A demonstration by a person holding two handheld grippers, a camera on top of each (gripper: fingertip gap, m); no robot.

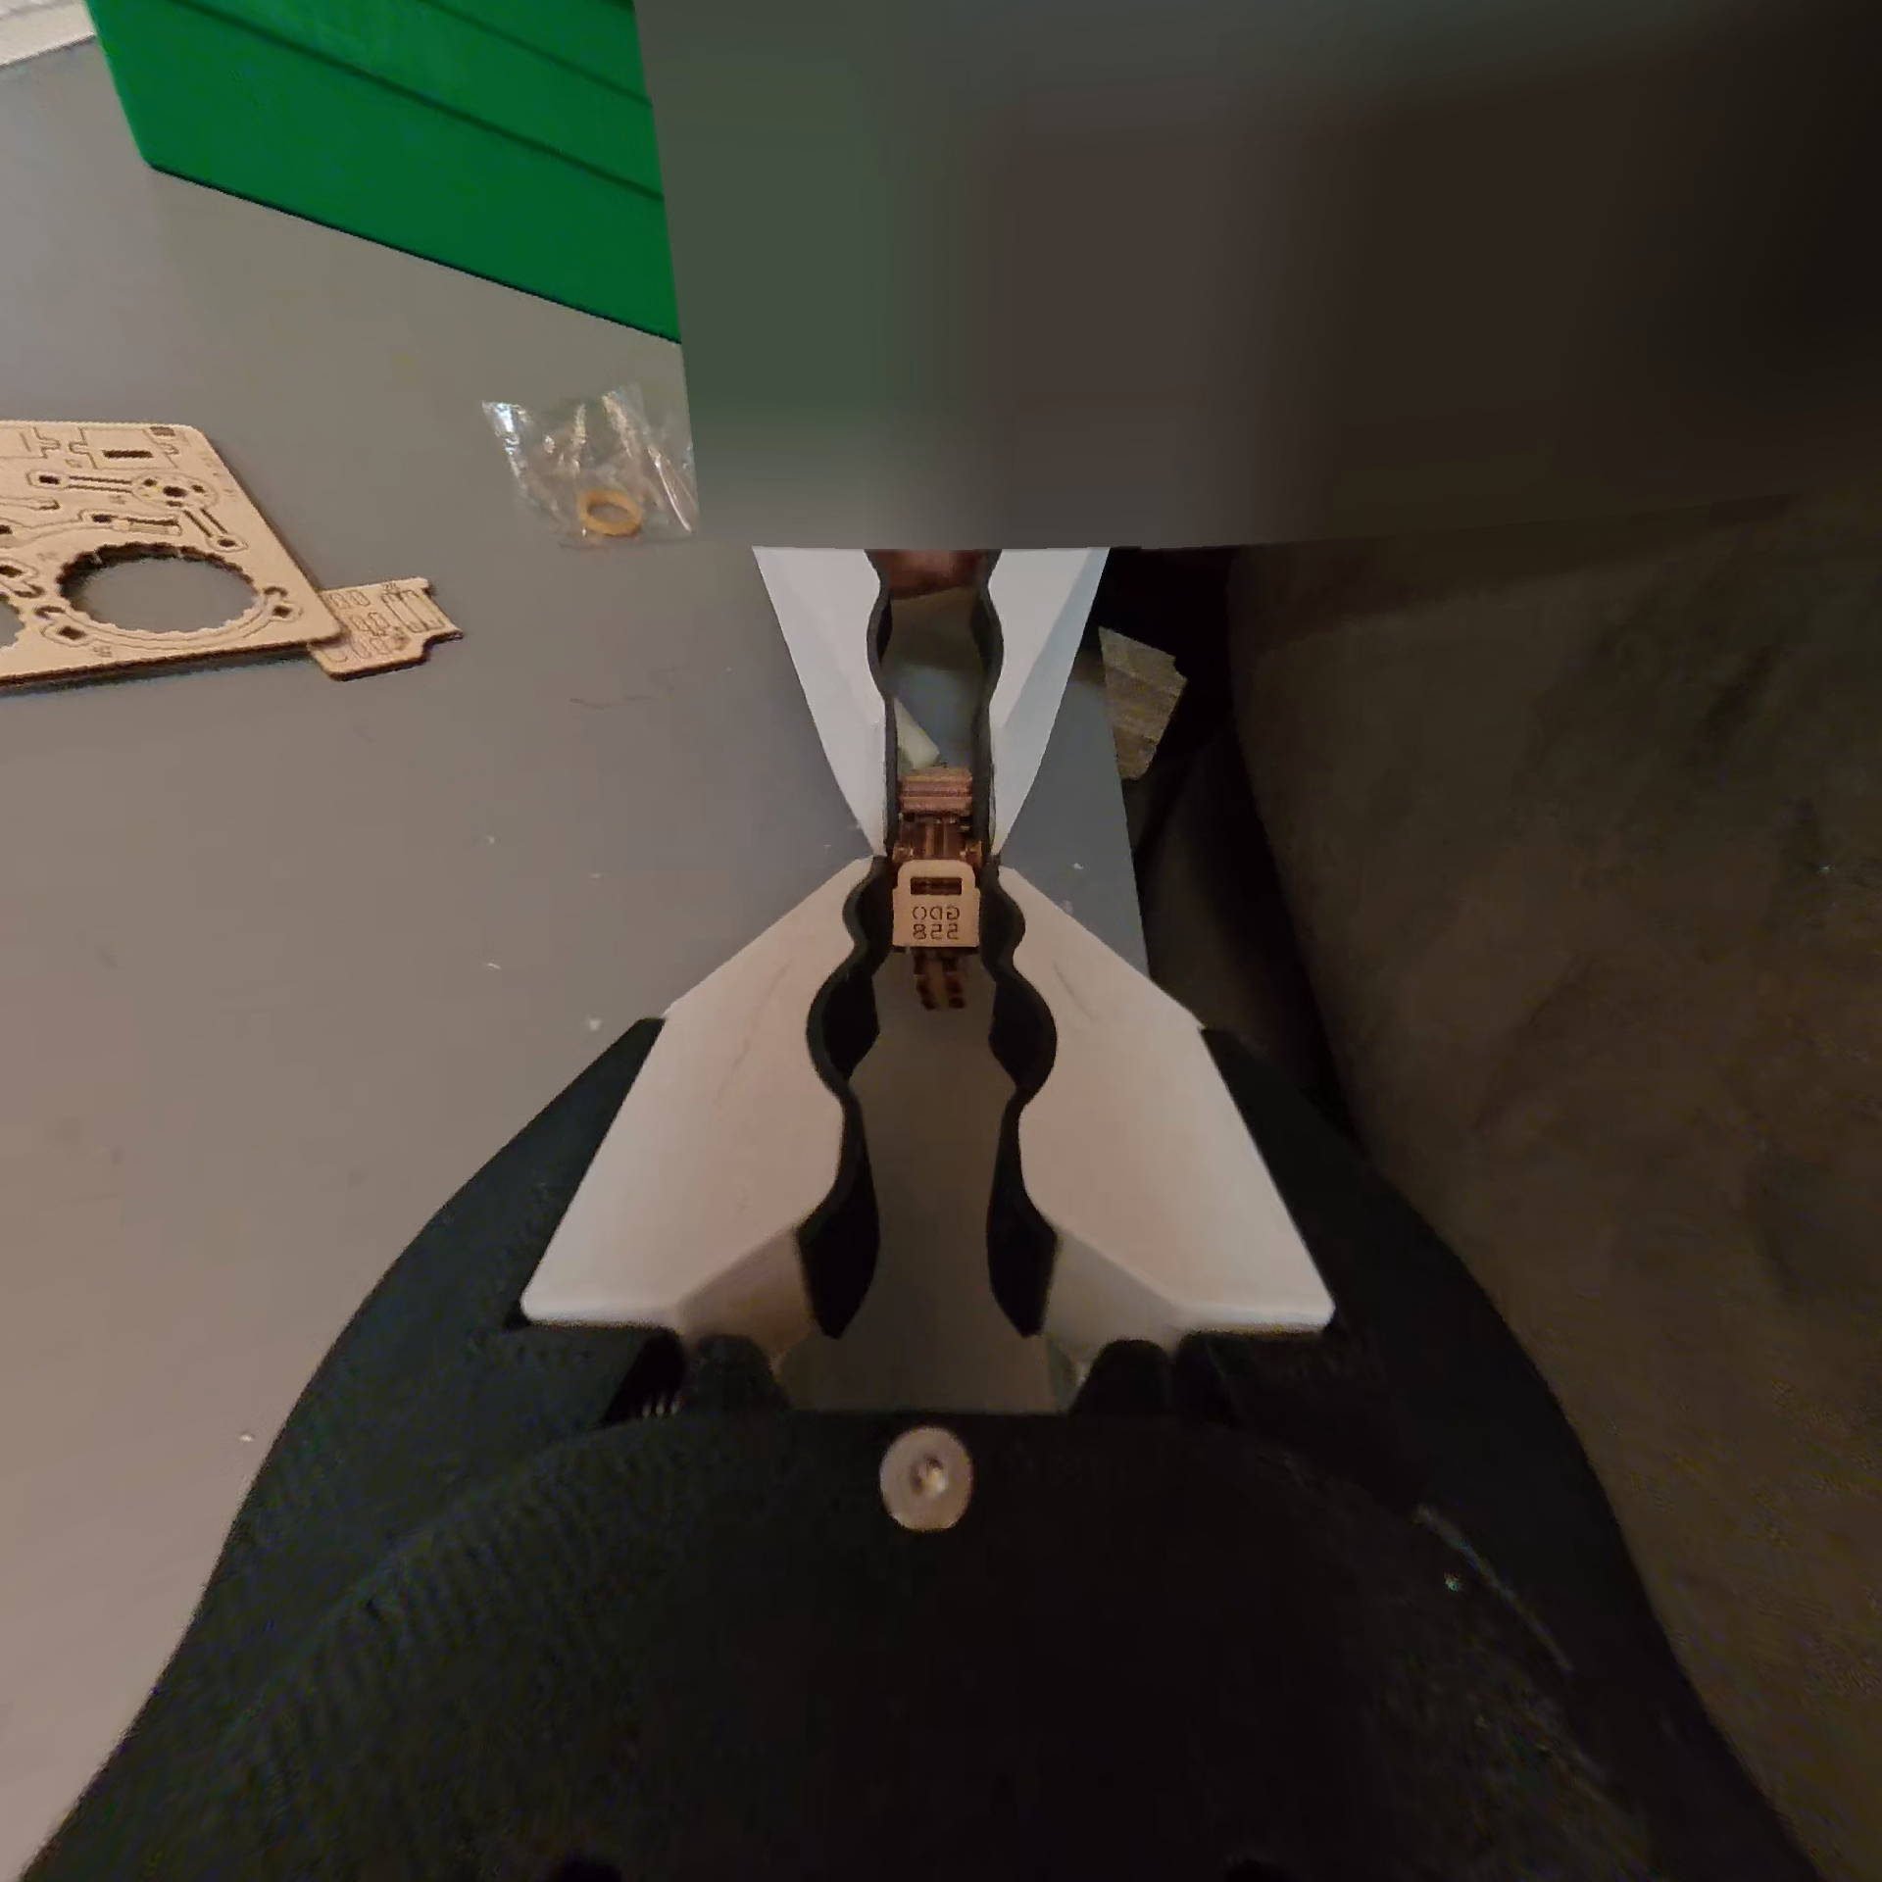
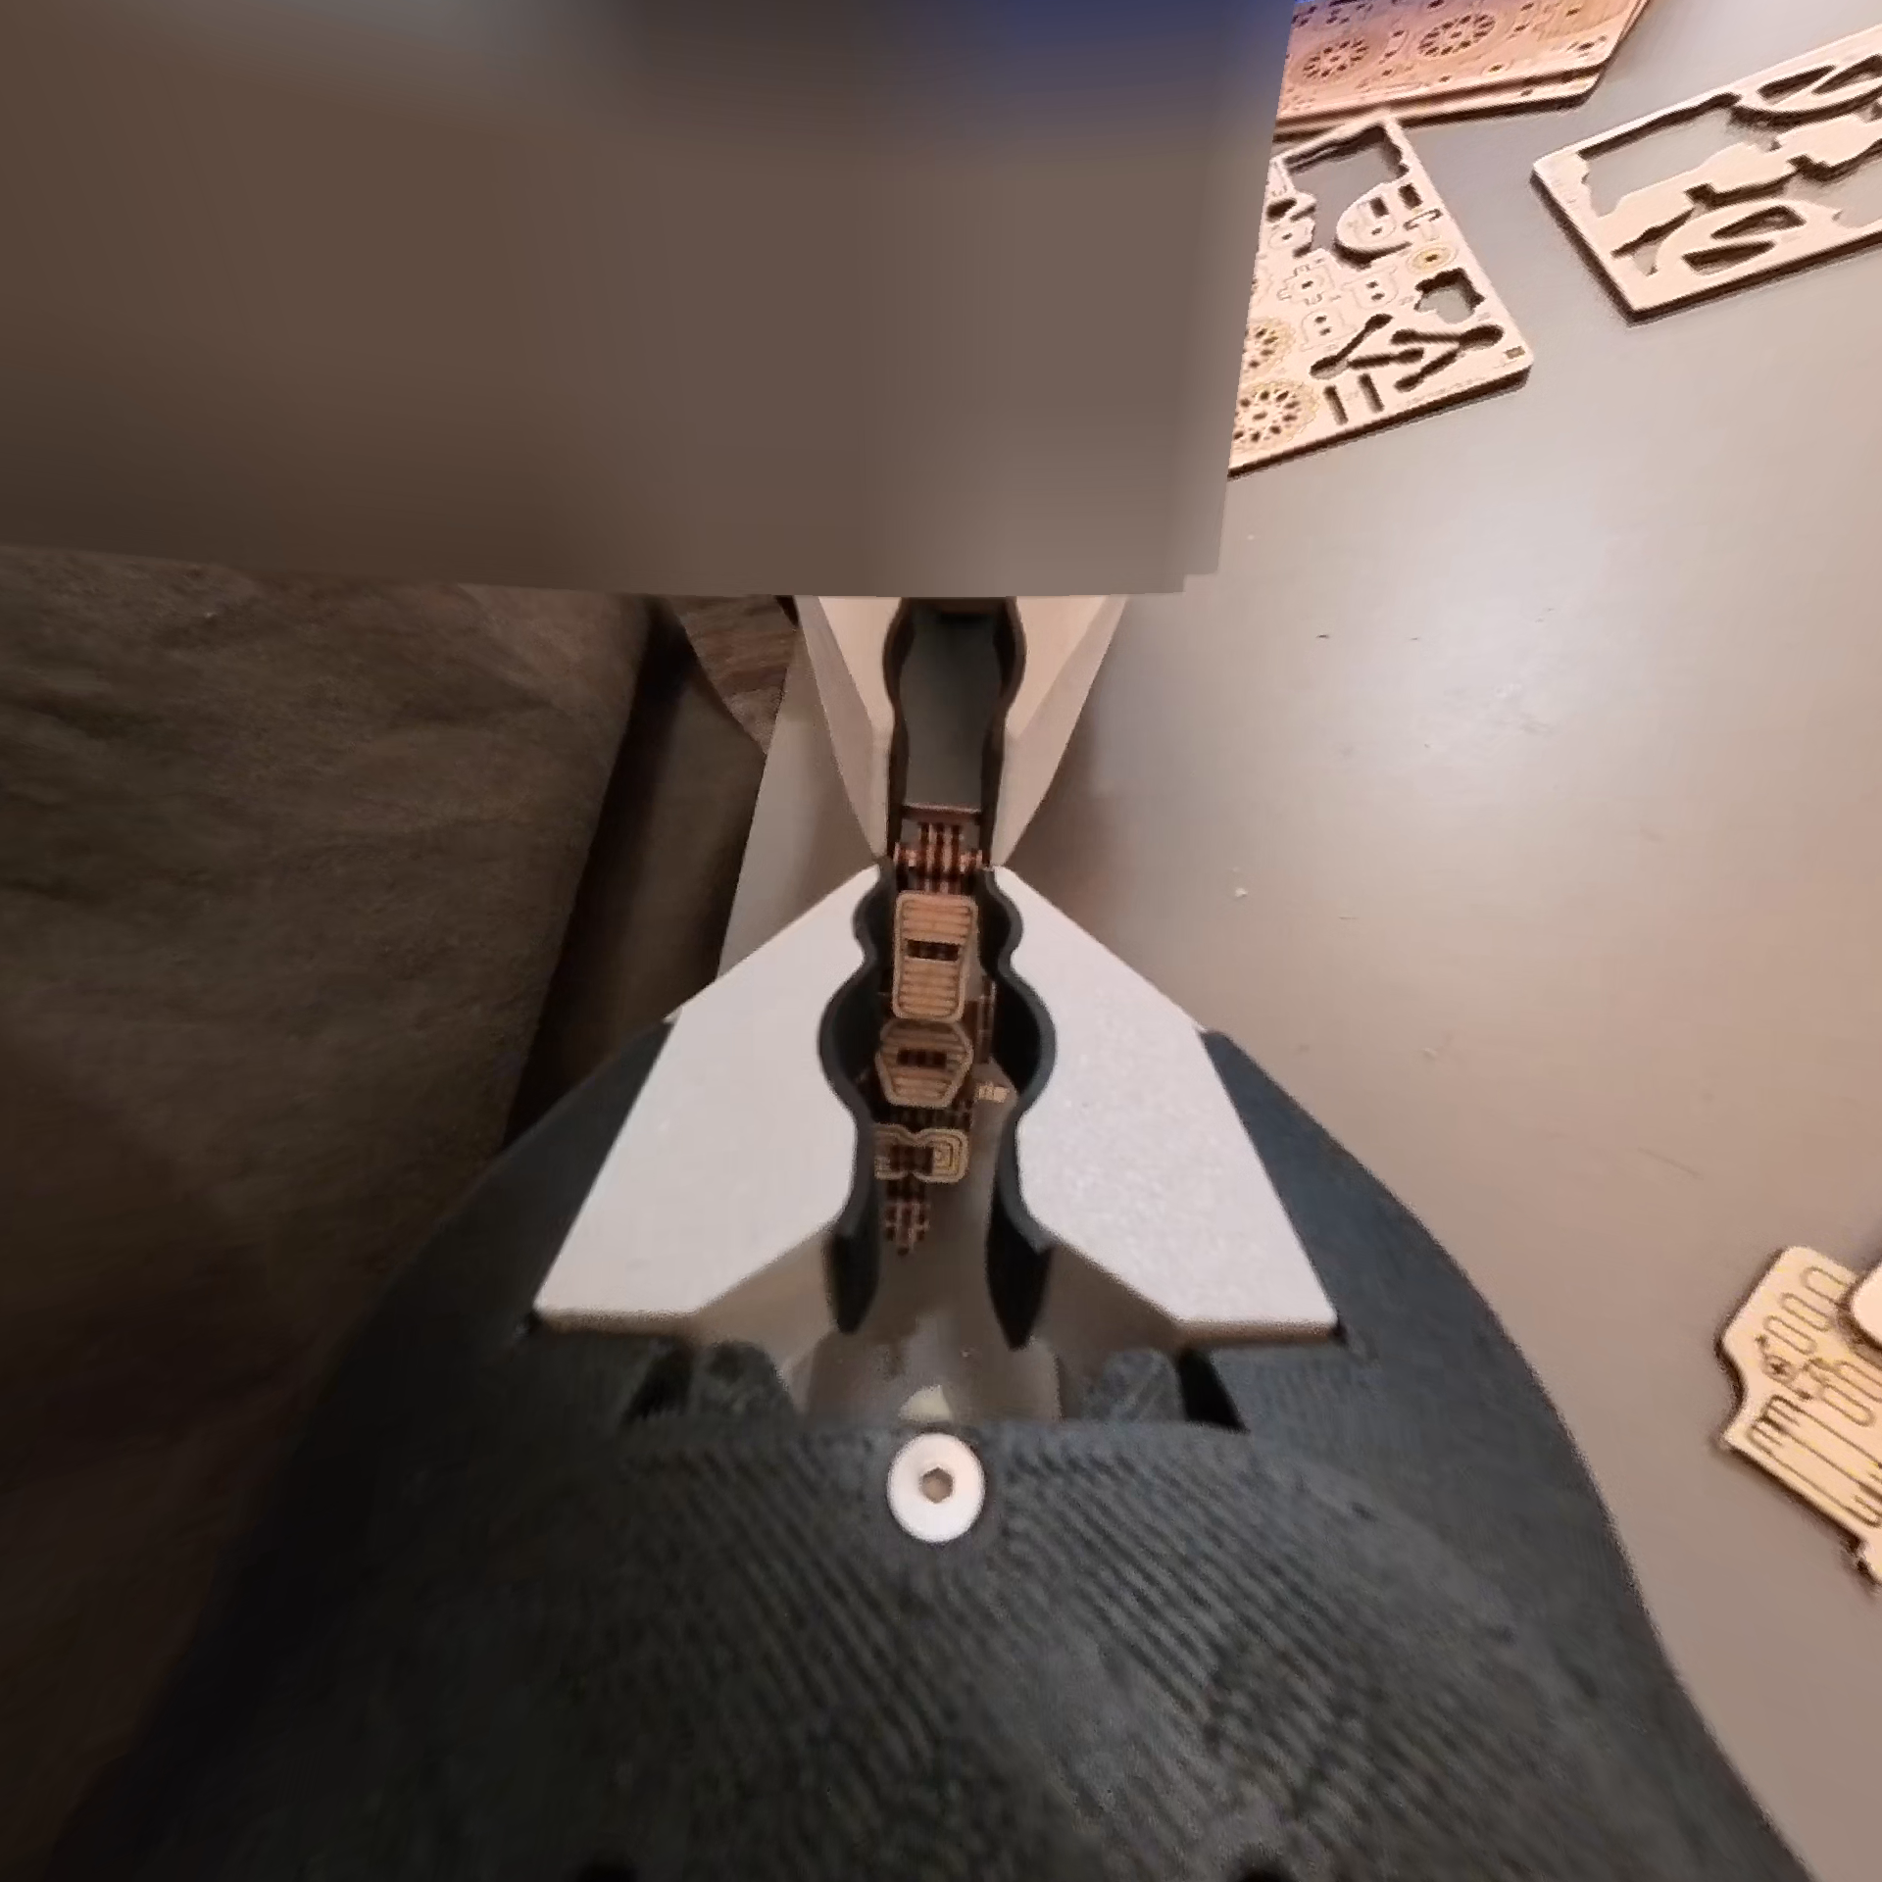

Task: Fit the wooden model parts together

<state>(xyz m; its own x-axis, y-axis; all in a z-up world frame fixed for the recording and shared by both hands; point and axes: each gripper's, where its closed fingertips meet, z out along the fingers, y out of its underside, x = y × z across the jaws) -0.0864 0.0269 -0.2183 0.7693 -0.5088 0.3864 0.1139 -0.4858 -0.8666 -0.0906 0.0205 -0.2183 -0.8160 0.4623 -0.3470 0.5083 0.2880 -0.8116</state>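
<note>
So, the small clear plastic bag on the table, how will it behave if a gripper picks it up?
The clear bag looks thin and crinkled, so it will probably flop and crumple. It likely weighs little: only a small ring and tiny bits show inside. Its glossy film may slip between the fingers.

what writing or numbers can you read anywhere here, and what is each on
small wooden plate held in the left gripper: two short engraved rows of characters, legible, but I don't quote writing.
small wooden offcut beside the punched sheet: engraved marks, too small to read.
wooden sheets in the right wrist view: tiny marks, too blurred to read.
green box: no writing visible.
</note>
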